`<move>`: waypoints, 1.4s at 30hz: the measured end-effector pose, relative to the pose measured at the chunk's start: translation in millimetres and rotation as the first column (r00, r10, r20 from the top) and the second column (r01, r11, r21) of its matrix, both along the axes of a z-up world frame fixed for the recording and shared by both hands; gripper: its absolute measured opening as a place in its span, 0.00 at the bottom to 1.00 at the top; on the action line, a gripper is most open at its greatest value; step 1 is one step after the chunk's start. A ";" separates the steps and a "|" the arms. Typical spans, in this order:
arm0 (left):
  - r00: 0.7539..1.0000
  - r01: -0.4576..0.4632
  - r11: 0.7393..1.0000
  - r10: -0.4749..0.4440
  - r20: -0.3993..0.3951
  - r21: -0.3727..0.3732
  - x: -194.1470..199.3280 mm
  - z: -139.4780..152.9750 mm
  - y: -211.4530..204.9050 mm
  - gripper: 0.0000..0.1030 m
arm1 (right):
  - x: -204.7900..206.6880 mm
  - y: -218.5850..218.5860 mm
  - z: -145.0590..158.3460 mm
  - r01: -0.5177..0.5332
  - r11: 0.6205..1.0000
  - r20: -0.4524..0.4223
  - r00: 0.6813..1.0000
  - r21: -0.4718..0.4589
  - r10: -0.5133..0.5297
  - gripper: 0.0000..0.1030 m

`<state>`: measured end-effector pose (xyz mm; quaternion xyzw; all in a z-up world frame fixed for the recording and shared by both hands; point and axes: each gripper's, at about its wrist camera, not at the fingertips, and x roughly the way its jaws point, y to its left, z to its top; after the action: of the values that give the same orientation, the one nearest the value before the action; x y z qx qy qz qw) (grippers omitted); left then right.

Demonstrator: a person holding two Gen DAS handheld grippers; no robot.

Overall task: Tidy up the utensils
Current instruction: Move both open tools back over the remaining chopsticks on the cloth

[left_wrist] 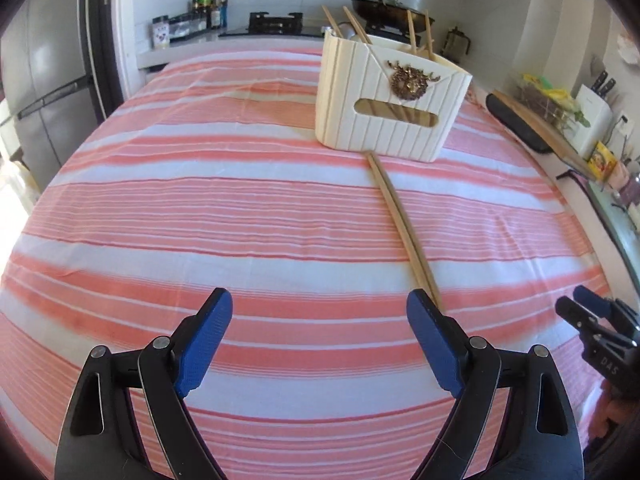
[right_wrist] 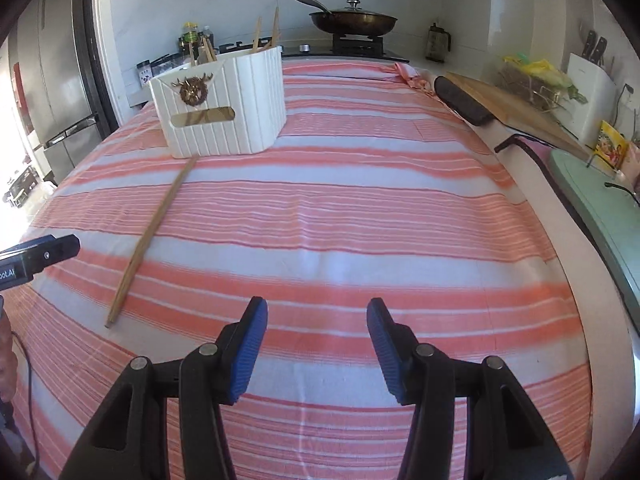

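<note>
A pair of wooden chopsticks lies on the pink-and-white striped cloth, its far end touching the foot of a white ribbed utensil holder with a gold deer emblem. Several more chopsticks stand in the holder. My left gripper is open wide and holds nothing. The near tip of the lying pair sits just beside its right finger. My right gripper hovers open and empty over bare cloth, to the right of the pair. Each gripper shows at the other view's edge.
Behind the table runs a counter with a stove, a lidded frying pan and bottles. To the right are a wooden cutting board, a white knife block and a pale green surface. A grey fridge stands left.
</note>
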<state>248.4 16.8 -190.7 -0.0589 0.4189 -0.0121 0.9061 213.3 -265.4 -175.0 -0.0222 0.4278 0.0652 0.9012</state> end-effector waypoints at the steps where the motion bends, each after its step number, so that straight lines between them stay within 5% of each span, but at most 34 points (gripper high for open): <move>1: 1.000 -0.016 1.000 0.016 -0.002 0.002 0.3 -3.0 1.4 0.87 | -2.9 -0.8 -2.2 0.010 1.000 0.004 1.000 -0.003 -0.010 0.51; 13: 0.998 -0.032 0.999 0.030 -0.052 -0.036 -5.7 -28.6 7.8 0.87 | -14.4 7.4 -13.9 0.008 1.000 0.003 1.000 -0.007 -0.008 0.51; 31: 1.000 0.020 0.993 -0.022 -0.016 -0.113 -6.2 -19.6 1.5 0.92 | -11.7 10.0 -22.5 0.014 1.000 -0.036 0.999 -0.027 -0.015 0.52; 42: 0.997 0.049 0.998 -0.047 -0.055 0.031 18.0 -29.8 -41.3 0.93 | -11.4 8.4 -22.6 0.014 1.000 -0.036 0.999 -0.020 -0.015 0.52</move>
<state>266.3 -24.5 -220.4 -0.0346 0.4448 -0.0255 0.8946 201.9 -257.0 -197.6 -0.0268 0.4447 0.0547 0.8936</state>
